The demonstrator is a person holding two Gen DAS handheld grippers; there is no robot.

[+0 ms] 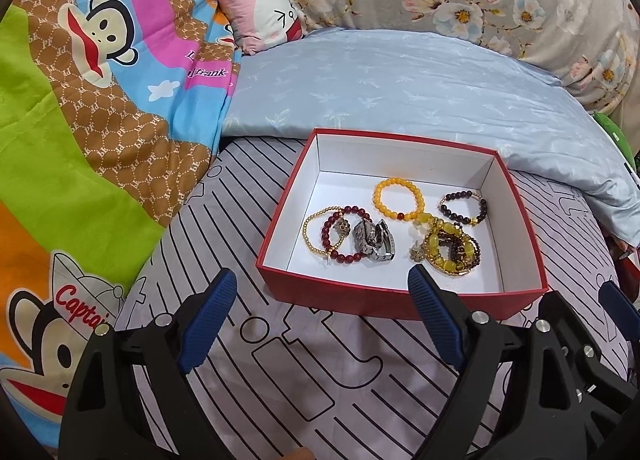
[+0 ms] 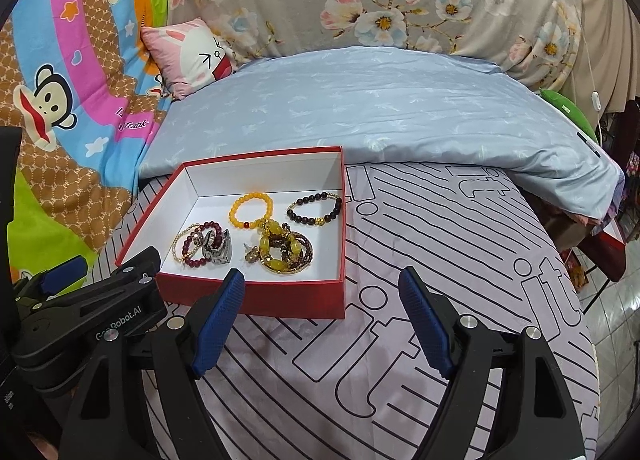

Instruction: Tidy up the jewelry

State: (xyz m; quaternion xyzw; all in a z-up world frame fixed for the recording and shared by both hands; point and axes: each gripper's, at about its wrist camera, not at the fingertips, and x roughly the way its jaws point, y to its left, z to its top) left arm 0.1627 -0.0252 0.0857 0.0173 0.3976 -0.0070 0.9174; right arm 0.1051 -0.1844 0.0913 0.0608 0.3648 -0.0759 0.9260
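A red box [image 1: 400, 296] with a white inside sits on the striped bedsheet [image 1: 320, 380], its far side against a pale blue quilt [image 1: 400, 88]. All the jewelry lies on the box floor. A yellow bead bracelet [image 1: 399, 200] is near the middle toward the far wall, and a dark bead bracelet [image 1: 464, 207] lies beside it by the box's right wall. At the box's left side a thin gold bead bracelet [image 1: 316, 232] and a dark red bead bracelet [image 1: 347, 234] overlap, with a metal watch [image 1: 376, 242] touching them. Toward the near wall a tangled heap of amber and dark beads [image 1: 452, 250] is hard to separate into single pieces; a small charm beside it is too blurred to name.

The left gripper [image 1: 320, 320] hangs just before the box's near wall, its blue fingers [image 1: 208, 320] spread wide and holding nothing; the right one overlaps the box rim in view, though contact cannot be told. The right gripper [image 2: 320, 320] is at the box's near right corner, likewise spread wide and empty.
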